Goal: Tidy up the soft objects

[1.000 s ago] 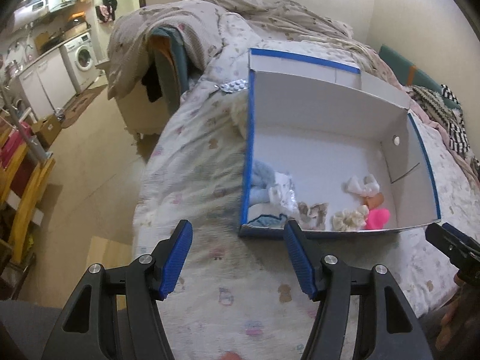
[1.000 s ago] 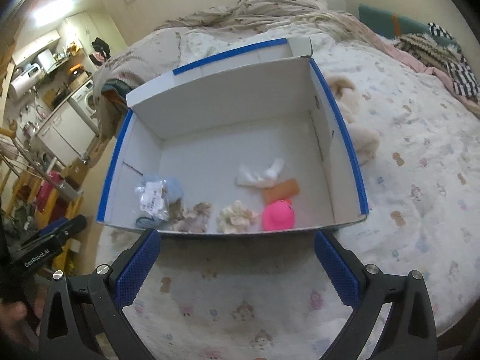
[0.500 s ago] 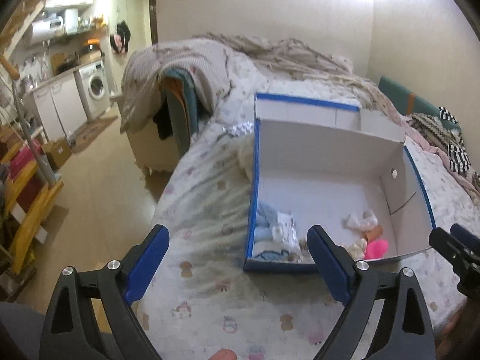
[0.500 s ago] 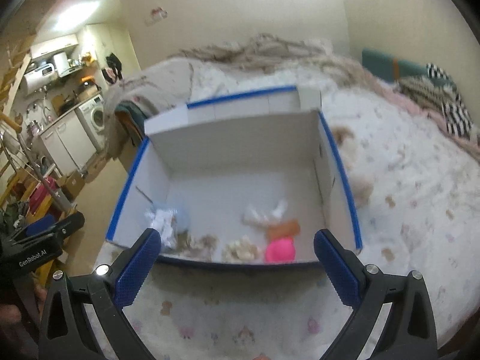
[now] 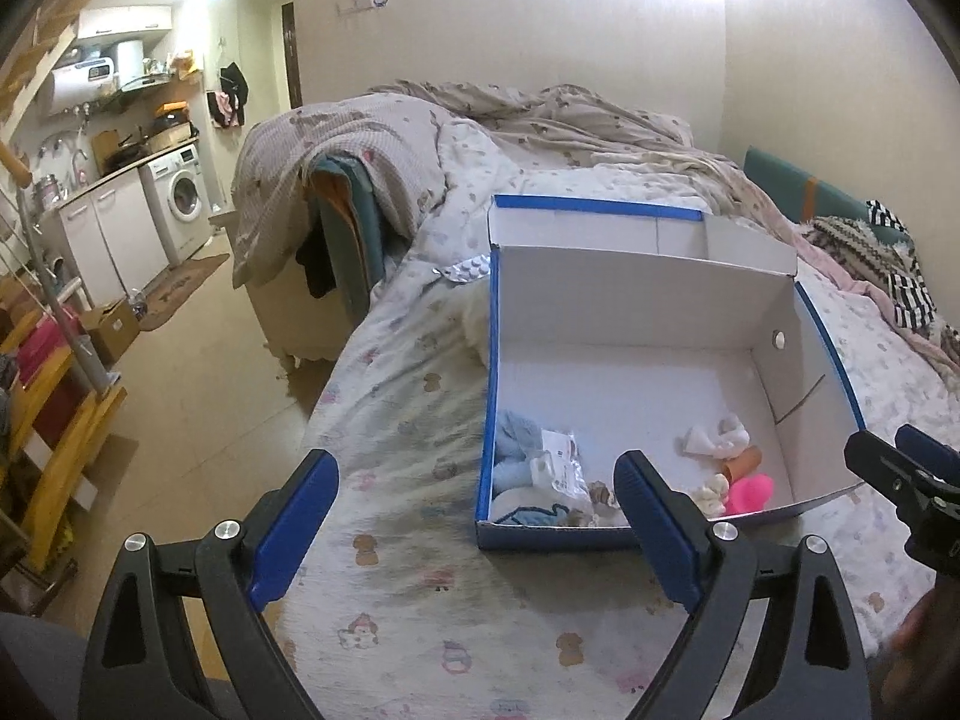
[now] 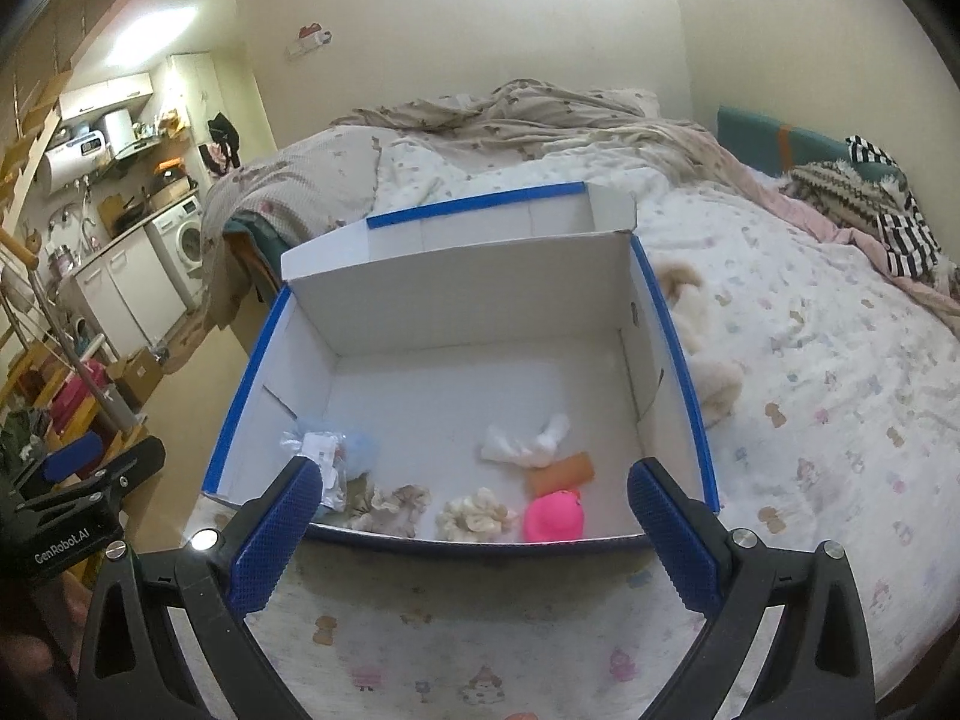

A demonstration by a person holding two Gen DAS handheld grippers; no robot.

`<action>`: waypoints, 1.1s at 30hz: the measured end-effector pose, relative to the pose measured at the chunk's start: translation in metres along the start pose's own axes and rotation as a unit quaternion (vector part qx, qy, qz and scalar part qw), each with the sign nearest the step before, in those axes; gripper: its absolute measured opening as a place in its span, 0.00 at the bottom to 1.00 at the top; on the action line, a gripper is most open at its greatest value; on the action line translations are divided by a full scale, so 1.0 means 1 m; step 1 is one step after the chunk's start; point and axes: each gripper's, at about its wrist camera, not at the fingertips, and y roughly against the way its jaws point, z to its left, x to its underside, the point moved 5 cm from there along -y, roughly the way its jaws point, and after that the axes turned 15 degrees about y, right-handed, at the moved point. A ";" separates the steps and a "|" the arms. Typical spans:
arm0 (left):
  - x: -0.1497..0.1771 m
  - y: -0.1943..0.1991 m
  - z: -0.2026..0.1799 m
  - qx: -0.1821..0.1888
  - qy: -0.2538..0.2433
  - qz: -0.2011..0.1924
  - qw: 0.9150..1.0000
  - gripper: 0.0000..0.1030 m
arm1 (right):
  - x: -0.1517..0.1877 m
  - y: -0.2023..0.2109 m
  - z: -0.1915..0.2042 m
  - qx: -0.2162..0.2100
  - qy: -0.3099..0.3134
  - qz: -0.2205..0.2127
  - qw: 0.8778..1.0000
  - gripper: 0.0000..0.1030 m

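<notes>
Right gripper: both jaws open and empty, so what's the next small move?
Probably swing the right gripper right toward the cream plush toy on the bedsheet just outside the white, blue-edged cardboard box: it looks like the nearest unpacked soft item.

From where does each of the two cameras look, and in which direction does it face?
Left wrist: sits on the left gripper, open, looking along the bed at the white cardboard box with blue edges from its left corner; the right gripper shows at the edge.
Right wrist: sits on the right gripper, open, facing the box's near wall.
Shared: the box and the bright pink soft toy.
</notes>
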 end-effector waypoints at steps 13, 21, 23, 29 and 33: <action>0.000 0.002 -0.001 -0.003 -0.007 -0.009 1.000 0.90 | 0.000 0.000 0.002 0.002 0.002 -0.004 1.000 1.00; 0.002 0.004 -0.002 -0.006 -0.007 -0.010 1.000 0.90 | 0.000 0.000 0.002 0.003 0.004 -0.004 1.000 1.00; 0.002 0.003 -0.003 -0.006 -0.006 -0.009 1.000 0.90 | 0.000 0.000 0.002 0.002 0.003 -0.003 1.000 1.00; 0.002 0.004 -0.003 -0.005 -0.006 -0.010 1.000 0.90 | 0.000 0.001 0.002 0.002 0.004 -0.004 1.000 1.00; 0.002 0.003 -0.004 -0.004 -0.006 -0.009 1.000 0.90 | -0.001 0.002 0.003 0.003 0.004 -0.003 1.000 1.00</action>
